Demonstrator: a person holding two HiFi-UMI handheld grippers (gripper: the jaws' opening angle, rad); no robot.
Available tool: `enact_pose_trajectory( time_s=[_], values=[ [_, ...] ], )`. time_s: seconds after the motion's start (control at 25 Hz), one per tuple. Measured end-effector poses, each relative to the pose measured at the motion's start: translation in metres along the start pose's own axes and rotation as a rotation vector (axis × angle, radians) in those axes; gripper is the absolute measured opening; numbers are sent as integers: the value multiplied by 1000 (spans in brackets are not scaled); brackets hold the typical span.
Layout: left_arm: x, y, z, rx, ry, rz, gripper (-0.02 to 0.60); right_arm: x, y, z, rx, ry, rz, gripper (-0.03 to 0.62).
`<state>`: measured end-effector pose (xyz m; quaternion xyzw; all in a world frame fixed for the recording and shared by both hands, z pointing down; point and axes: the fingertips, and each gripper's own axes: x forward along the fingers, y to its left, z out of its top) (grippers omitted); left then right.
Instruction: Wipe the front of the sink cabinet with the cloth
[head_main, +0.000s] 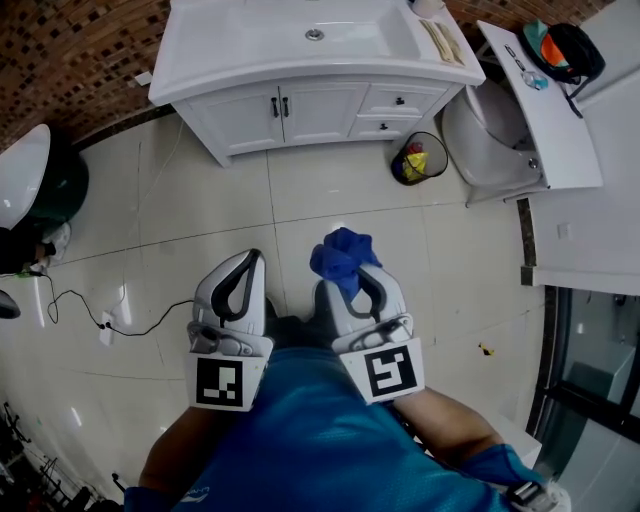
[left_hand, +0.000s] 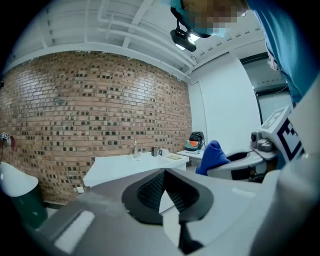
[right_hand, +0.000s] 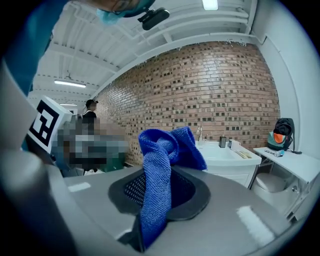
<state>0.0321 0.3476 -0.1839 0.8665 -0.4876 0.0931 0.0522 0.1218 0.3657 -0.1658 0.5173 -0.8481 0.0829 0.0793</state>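
Right gripper clamped on the blue cloth, which bunches up past the jaw tips; left gripper jaws together, nothing in them. Both sit low by the person's body, well apart from the sink cabinet ahead, with bare tiled floor between. Cabinet front has doors left, drawers right. Waste bin near its right corner, toilet beyond

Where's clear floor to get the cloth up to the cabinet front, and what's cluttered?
Bare tile runs from the right gripper, jaws shut on the blue cloth, straight up to the sink cabinet doors. Crowded: wastebasket and toilet beside the cabinet's right end; a cable lies on the floor left of the left gripper.
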Motion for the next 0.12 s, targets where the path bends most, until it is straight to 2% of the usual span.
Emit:
enact_pose_trajectory(
  time_s=[0.12],
  values=[
    [-3,10,-7,-11,5,-9,6,7,10,0,2,-1,-9,75]
  ],
)
